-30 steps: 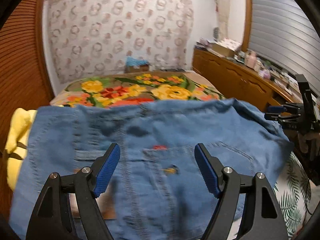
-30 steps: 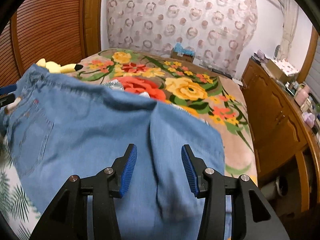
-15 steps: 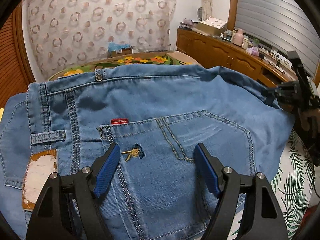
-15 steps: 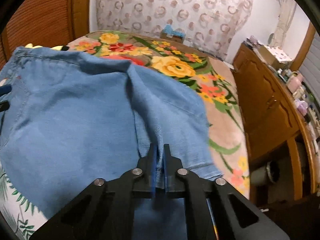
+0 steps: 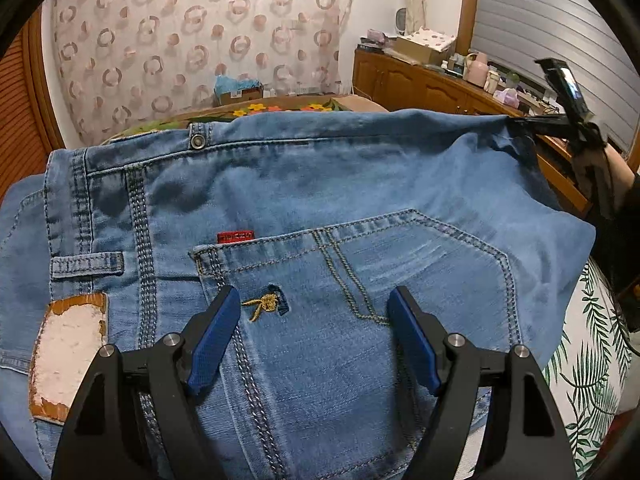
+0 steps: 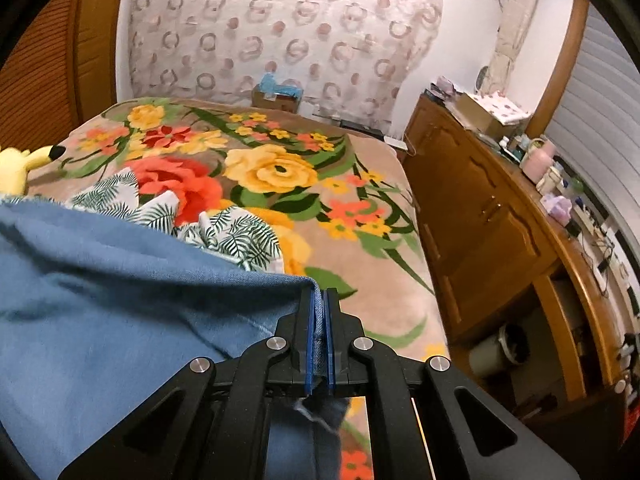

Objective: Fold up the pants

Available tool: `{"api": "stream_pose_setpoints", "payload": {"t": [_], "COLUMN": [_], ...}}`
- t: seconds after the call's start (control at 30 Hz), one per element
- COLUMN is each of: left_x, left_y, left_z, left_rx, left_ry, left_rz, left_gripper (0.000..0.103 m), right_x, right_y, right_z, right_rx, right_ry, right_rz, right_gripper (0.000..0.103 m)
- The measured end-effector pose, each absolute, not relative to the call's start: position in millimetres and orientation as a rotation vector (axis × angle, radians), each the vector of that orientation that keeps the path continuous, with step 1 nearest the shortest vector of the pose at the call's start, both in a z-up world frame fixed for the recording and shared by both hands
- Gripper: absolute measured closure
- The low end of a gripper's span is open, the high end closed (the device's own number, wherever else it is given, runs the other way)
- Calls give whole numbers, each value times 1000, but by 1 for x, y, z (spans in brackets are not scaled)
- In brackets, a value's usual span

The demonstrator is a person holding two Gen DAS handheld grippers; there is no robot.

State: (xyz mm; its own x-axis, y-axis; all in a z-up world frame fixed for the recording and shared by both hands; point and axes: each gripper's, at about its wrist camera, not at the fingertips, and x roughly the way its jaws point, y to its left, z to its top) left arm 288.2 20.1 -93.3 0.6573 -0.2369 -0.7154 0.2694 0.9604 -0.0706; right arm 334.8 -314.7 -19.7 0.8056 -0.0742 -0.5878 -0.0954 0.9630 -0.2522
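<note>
The jeans fill the middle of the left wrist view, spread on the bed. The left gripper holds its fingers wide over the back pocket, gripping nothing. The right gripper pinches the jeans' edge at lower centre. A cardboard box beyond the bed holds something blue.

Black tool, blue pads, silver screws.

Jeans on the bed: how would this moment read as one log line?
task: fold pants | right gripper: shut on jeans edge, lifted | left gripper: open above back pocket | fold: not yet done
</note>
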Motion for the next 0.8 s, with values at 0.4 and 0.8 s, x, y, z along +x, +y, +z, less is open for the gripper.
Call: {"api": "stream_pose_setpoints", "payload": {"t": [0.4,0.8], "left_x": [291,296], "left_y": [19,13], "left_z": [-92,-95], "left_rx": [49,63], "left_ry": [816,824], "left_rz": [-284,-278], "left_gripper": [25,25], "right_x": [370,332], "right_y": [-314,-281], "right_z": [-30,-33], "right_rx": [-250,-307], "right_ry": [685,663], "right_rz": [-5,183], "right_gripper": [70,56]}}
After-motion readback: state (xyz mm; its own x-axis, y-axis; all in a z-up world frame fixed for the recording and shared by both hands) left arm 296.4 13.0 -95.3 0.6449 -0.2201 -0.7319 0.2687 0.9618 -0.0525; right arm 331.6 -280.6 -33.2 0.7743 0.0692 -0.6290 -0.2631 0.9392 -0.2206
